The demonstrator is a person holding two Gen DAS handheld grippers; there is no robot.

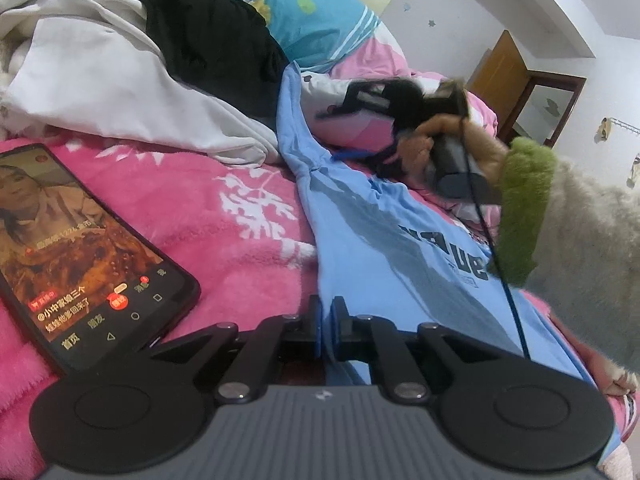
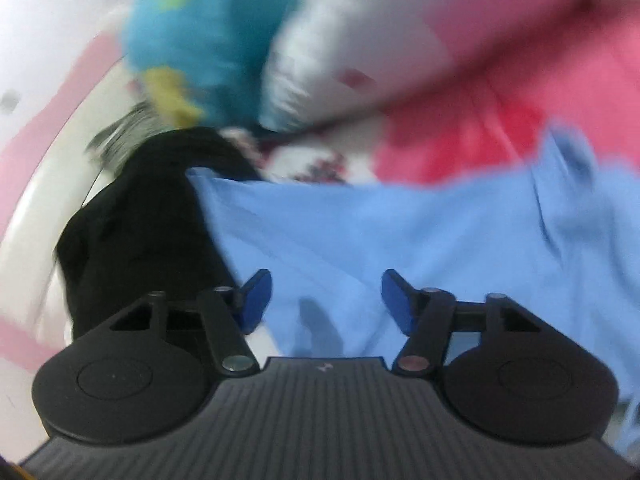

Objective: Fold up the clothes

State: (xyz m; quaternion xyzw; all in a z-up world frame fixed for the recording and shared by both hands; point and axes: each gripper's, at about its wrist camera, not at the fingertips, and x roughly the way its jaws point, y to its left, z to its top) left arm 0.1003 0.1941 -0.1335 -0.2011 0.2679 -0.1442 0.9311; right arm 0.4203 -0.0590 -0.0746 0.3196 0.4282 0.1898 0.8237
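Two grippers: both over one light blue shirt [image 1: 384,216].
Shirt place: spread on the pink blanket [image 1: 224,216] of the bed, beside a phone [image 1: 80,256].
Left gripper [image 1: 327,312]: jaws clenched on the shirt's edge.
Right gripper [image 2: 324,300]: jaws released, apart above blue cloth, nothing gripped.
Behind: white garment [image 1: 104,80], black garment [image 1: 216,40].

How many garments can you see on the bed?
3. A blue shirt lies in front, pinched by the left gripper; a black garment lies on a white one behind it. More may be hidden in that pile.
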